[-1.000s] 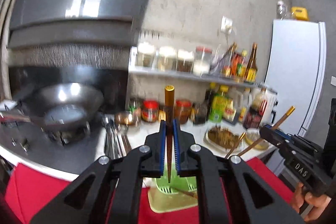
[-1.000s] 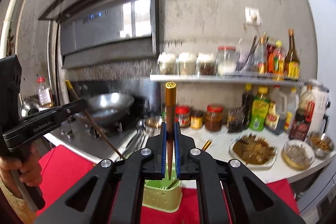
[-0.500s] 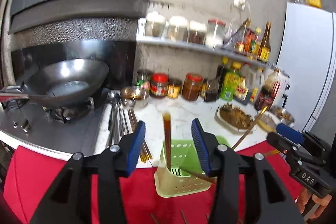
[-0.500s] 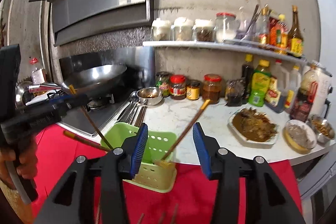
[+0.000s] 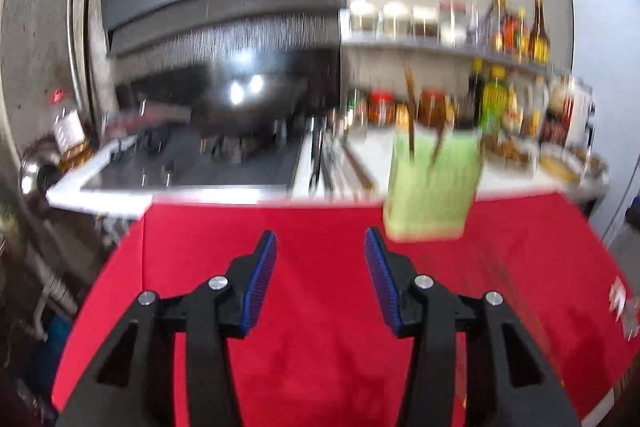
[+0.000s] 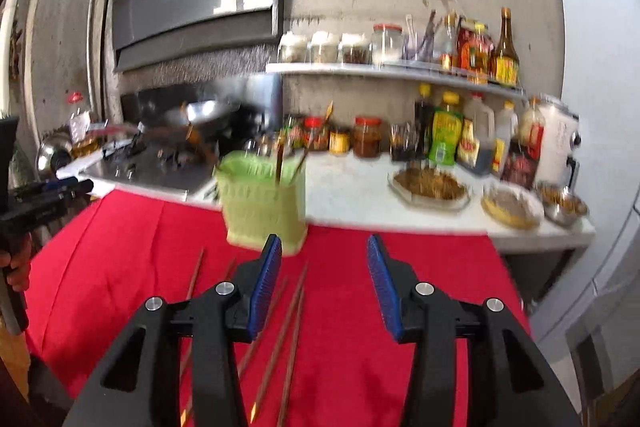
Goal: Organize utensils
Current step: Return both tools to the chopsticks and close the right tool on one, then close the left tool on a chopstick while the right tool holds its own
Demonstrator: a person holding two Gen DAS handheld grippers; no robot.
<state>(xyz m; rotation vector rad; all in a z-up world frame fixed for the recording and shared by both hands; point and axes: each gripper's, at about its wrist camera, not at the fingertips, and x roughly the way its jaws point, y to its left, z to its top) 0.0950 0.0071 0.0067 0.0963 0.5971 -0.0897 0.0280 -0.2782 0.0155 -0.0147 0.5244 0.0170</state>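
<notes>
A pale green utensil holder (image 6: 262, 205) stands at the far edge of the red cloth (image 6: 360, 259), with brown chopsticks (image 6: 280, 159) leaning upright in it. The left wrist view shows the same holder (image 5: 432, 187), blurred. Several loose chopsticks (image 6: 290, 311) lie on the cloth in front of it, just below and left of my right gripper (image 6: 324, 285). That gripper is open and holds nothing. My left gripper (image 5: 320, 281) is open and empty too, over bare cloth to the left of the holder. It also shows at the left edge of the right wrist view (image 6: 48, 193).
Behind the cloth runs a white counter (image 6: 360, 195) with dishes of food (image 6: 430, 185), jars and sauce bottles (image 6: 444, 135). A stove with a wok (image 5: 248, 115) stands at the left under a range hood. A white fridge (image 6: 600, 67) is at the right.
Both grippers held a chopstick upright a second ago, then opened and dropped them into the green holder. Both have since drawn back and down over the red cloth.
</notes>
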